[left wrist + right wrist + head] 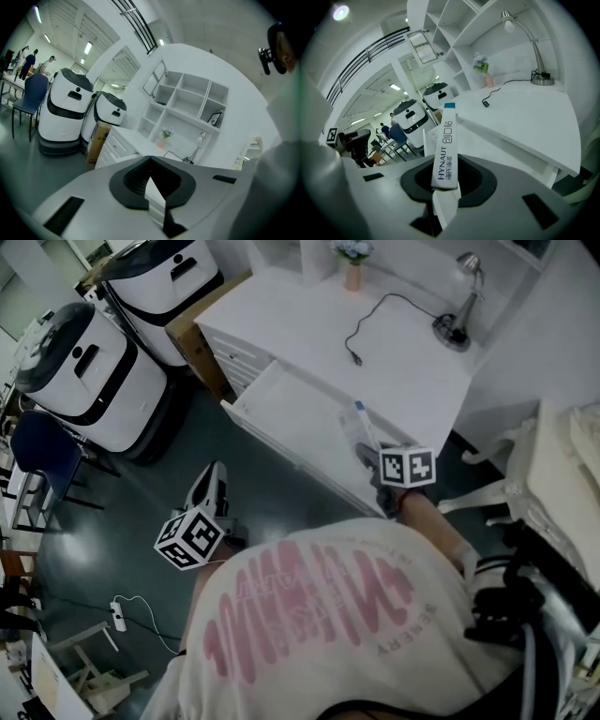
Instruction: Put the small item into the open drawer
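The small item is a slim white box with a blue end [361,420], printed in blue in the right gripper view [445,150]. My right gripper [367,451] is shut on its lower end [445,187], and the box sticks out forward past the jaws. It hangs above the open white drawer [281,404], which is pulled out from the desk. My left gripper [212,476] hangs low over the dark floor, left of the drawer. Its jaws are shut with nothing between them [151,161].
The white desk [412,362] carries a lamp [459,306], a black cable [370,329] and a flower vase [353,263]. Two white machines [80,371] and a cardboard box [202,334] stand to the left. A white chair [525,484] is at right.
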